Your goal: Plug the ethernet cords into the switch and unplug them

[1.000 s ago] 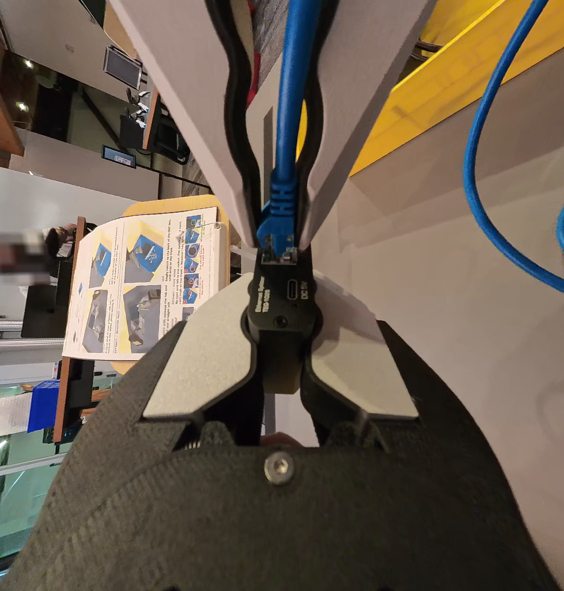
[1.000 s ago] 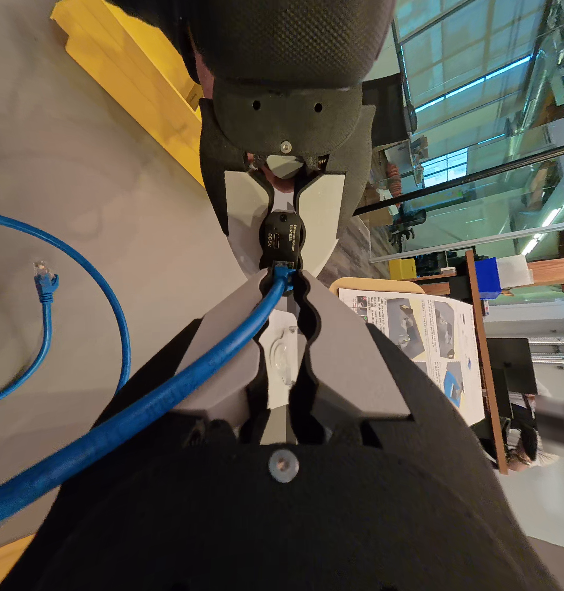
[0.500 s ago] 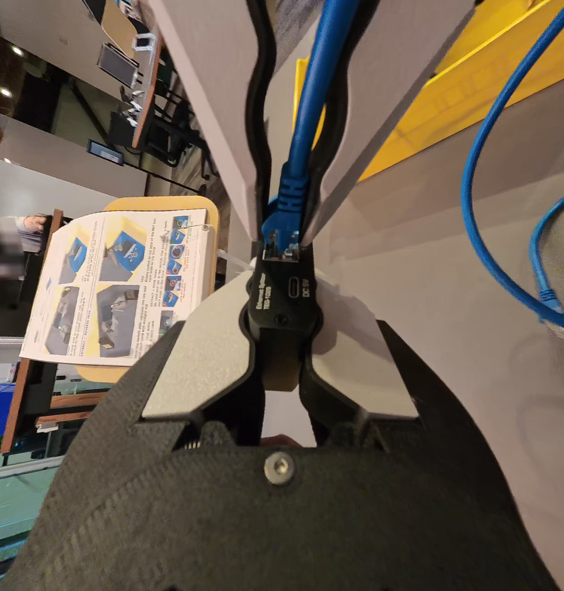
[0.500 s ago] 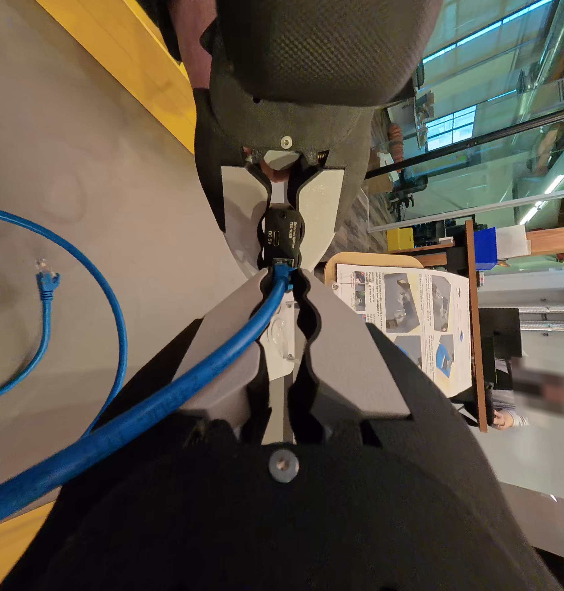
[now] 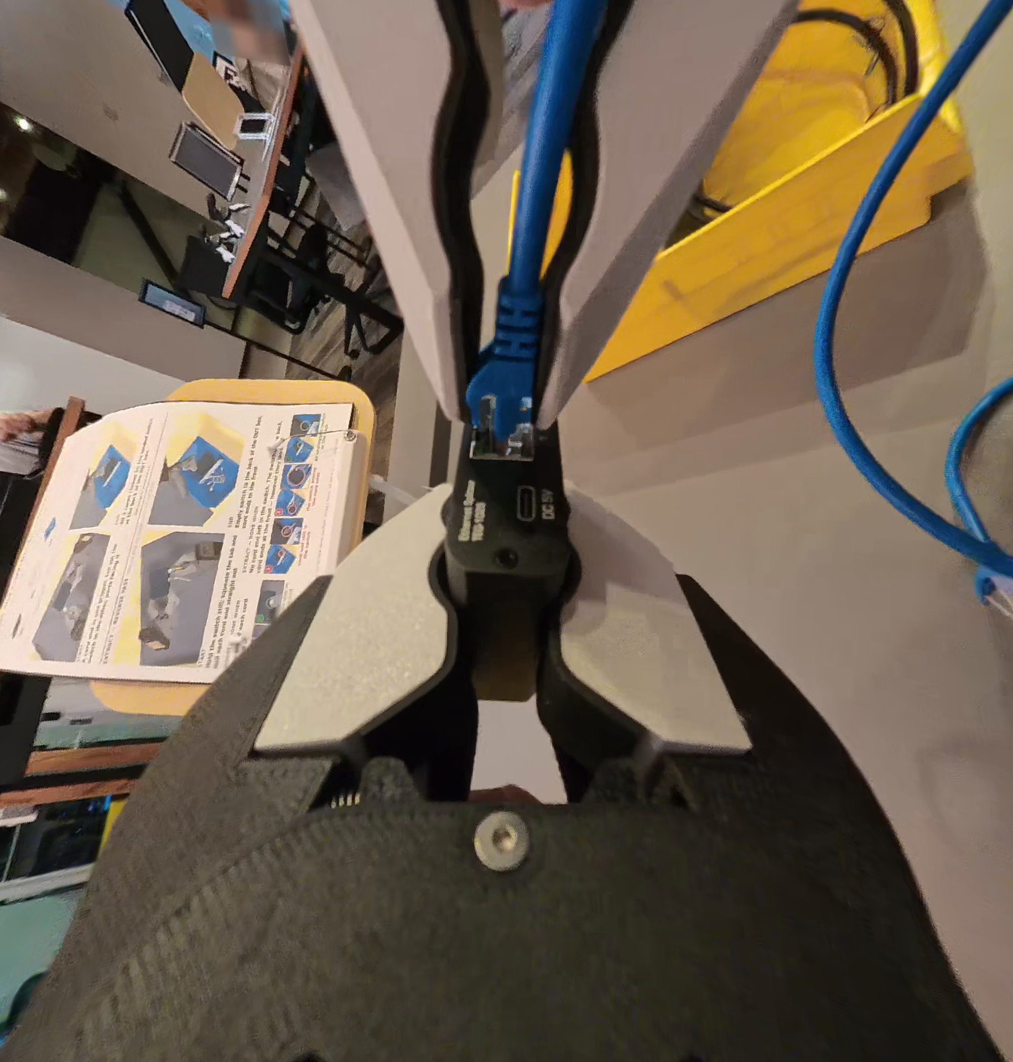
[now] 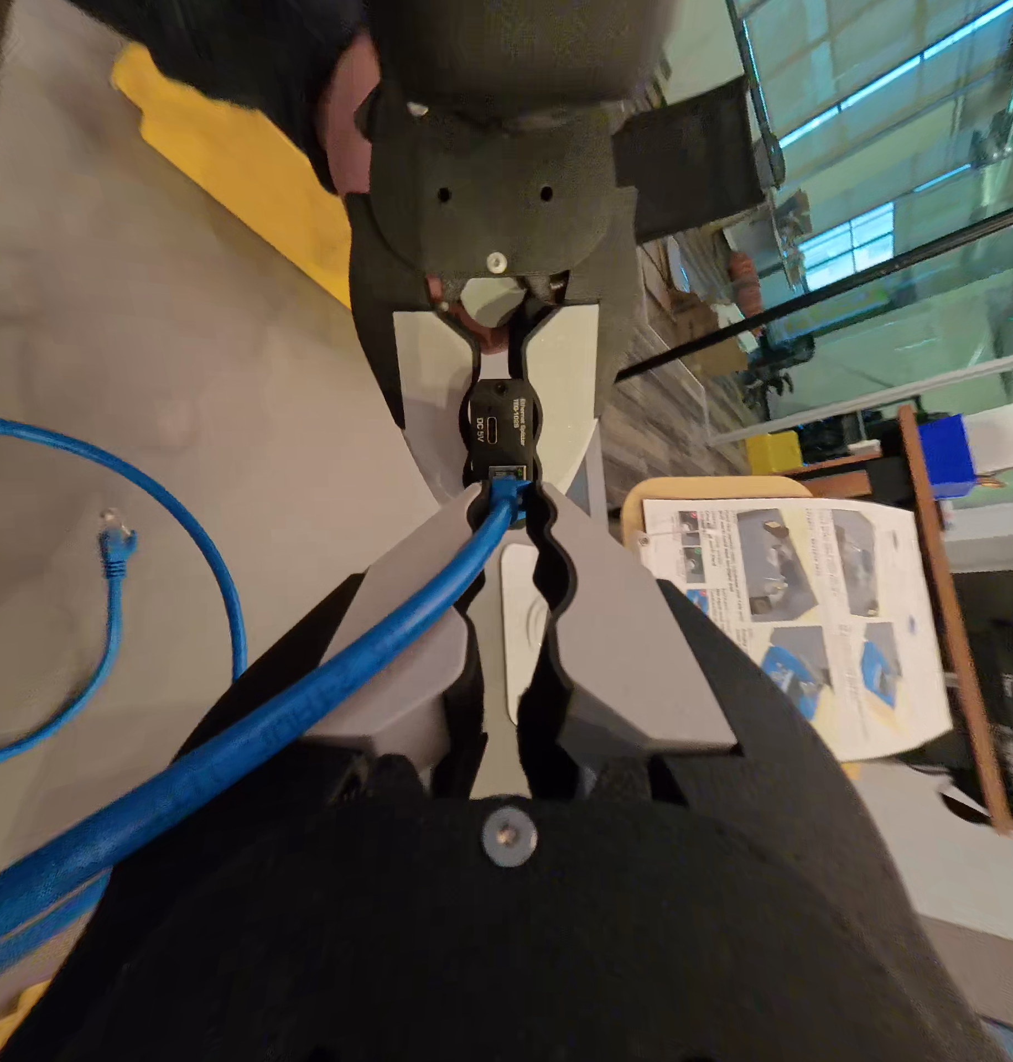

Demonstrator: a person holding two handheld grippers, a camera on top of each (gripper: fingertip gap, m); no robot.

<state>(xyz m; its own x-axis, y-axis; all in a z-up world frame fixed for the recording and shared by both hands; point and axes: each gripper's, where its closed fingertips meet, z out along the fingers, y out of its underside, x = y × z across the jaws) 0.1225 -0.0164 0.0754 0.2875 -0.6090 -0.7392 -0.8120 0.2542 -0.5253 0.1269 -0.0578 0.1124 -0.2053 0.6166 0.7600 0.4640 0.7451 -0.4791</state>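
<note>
Hand-held gripper on the left (image 5: 504, 569), closed around a small black rectangular plastic switch (image 5: 507, 517). At twelve o'clock, the right hand-held gripper (image 6: 507, 494) pinches the plug of a blue round ethernet cord (image 6: 343, 672), seated in the switch's port. A second blue cord end (image 6: 116, 540) lies loose on the grey desk (image 6: 205, 402) at nine o'clock.

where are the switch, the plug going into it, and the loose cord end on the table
switch (image 5: 507, 517): left wrist view, its black top face
plug (image 5: 504, 376): left wrist view, its blue boot
loose cord end (image 6: 116, 537): right wrist view, its blue boot
</note>
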